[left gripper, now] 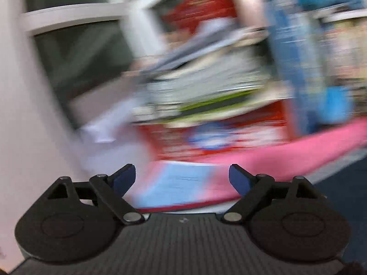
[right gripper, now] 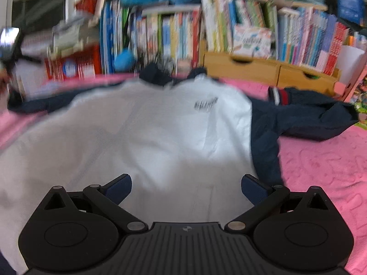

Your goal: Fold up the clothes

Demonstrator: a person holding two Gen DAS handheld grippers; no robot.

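jacket (right gripper: pixel 149 126): soft, limp, light, spread on pink bed (right gripper: pixel 321 160) | grip: sleeve cuff (right gripper: pixel 278 96) | left gripper (left gripper: pixel 182 180) jaws wide, empty | right gripper (right gripper: pixel 186 190) jaws wide, empty

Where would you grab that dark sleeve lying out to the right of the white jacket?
Probably at the striped cuff, coming down from above. The navy sleeve lies flat on the pink cover, bent back on itself, and the cuff is its free end. The right claw is open and empty.
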